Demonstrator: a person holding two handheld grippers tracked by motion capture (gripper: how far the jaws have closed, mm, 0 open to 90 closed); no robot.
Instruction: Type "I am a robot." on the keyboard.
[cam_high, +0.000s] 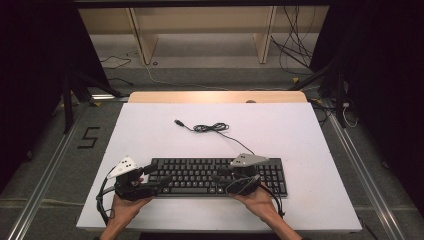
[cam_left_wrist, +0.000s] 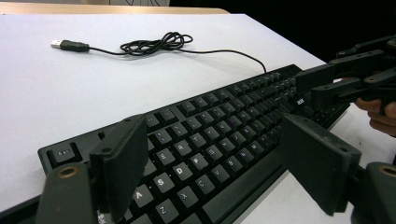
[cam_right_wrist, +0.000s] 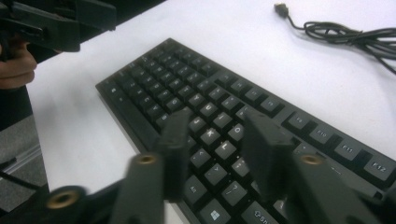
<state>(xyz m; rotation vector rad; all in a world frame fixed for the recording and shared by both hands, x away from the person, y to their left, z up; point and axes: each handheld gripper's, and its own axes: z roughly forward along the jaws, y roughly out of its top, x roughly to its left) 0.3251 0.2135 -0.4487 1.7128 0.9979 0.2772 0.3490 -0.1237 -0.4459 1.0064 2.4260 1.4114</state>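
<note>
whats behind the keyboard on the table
Behind the keyboard its black cable lies in a loose coil on the white table, ending in an unplugged USB plug. Where the cable joins the keyboard is hidden behind the right gripper.

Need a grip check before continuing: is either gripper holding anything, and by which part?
Nothing is held. Left gripper and right gripper hover open over the keyboard keys.

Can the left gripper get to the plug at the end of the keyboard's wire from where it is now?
Probably yes. The left gripper hovers over the keyboard with jaws wide and nothing between them. The USB plug lies loose on bare white table beyond the keyboard, so the gripper would likely just need to reach forward over the keys.
</note>
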